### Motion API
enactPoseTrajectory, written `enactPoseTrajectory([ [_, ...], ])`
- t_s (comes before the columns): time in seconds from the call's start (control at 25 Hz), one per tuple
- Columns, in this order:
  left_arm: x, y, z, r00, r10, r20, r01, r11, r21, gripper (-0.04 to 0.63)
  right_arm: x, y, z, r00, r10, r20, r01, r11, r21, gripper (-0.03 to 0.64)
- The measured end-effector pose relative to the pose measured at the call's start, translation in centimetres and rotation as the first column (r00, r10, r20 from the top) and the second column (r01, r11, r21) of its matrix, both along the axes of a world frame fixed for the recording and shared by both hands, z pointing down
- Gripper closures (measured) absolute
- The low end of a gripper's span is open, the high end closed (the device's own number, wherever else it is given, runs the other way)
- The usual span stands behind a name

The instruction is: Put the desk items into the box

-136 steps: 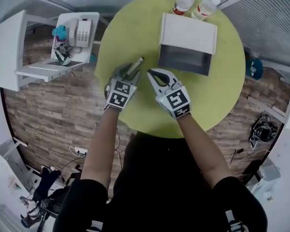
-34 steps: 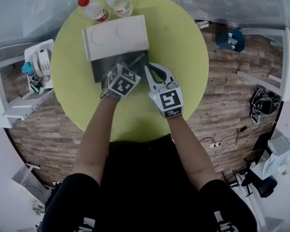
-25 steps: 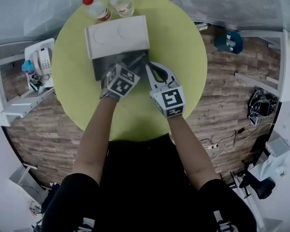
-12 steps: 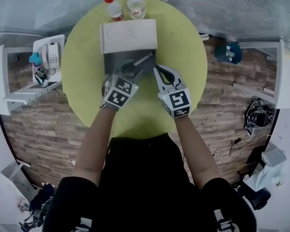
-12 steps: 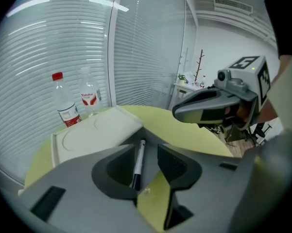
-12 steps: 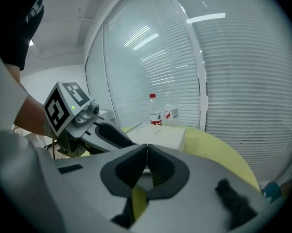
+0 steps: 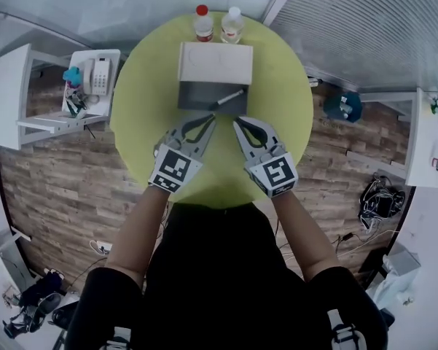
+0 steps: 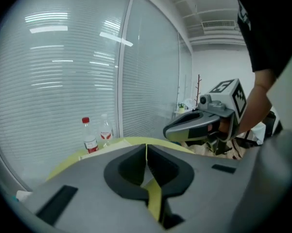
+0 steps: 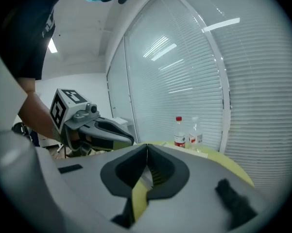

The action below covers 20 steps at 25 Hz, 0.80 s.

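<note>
A white box [image 7: 215, 63] stands open at the far side of the round yellow-green table [image 7: 146, 100], its grey inside facing me. A dark pen with a white end [image 7: 227, 99] lies slanted inside it. My left gripper [image 7: 210, 118] hovers just in front of the box; its jaws are closing, the tips meet [image 8: 146, 144] and nothing is between them. My right gripper [image 7: 237, 122] is beside it, shut and empty [image 9: 147, 145]. Both point toward the box.
Two plastic bottles, one red-capped [image 7: 202, 22] and one clear [image 7: 232, 23], stand behind the box. A white shelf with a telephone [image 7: 95, 75] is left of the table. Window blinds lie beyond the table's far edge.
My left gripper has pulled back out of the box toward me and its jaws have come together. The pen stays in the box. The right gripper has drawn back slightly.
</note>
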<state>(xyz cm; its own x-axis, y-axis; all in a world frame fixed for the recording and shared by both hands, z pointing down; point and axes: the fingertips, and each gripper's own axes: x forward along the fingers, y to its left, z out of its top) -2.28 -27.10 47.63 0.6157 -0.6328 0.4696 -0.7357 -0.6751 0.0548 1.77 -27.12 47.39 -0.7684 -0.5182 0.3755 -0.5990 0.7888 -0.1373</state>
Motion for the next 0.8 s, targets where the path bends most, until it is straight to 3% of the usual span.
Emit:
enactPoseTrajectory([
  [0.2, -0.5, 1.5, -6.4, 0.991, -0.042, -0.13, 0.056, 0.992, 0.112, 0.583, -1.6, 1.7, -6.7, 0.991, -0.051, 0.121, 0.041, 0.995, 0.086, 0.6],
  [0.4, -0.7, 2.2, -11.4, 0.98, -0.011, -0.196, 0.063, 0.964, 0.26, 0.583, -2.6, 2.4, -11.2, 0.98, -0.078, 0.182, 0.047, 0.985, 0.167, 0.601],
  [0.8, -0.9, 2.5, -11.9, 0.97, -0.015, -0.241, 0.082, 0.96, 0.269, 0.584, -2.6, 2.1, -11.6, 0.98, -0.08, 0.181, 0.043, 0.979, 0.2, 0.601],
])
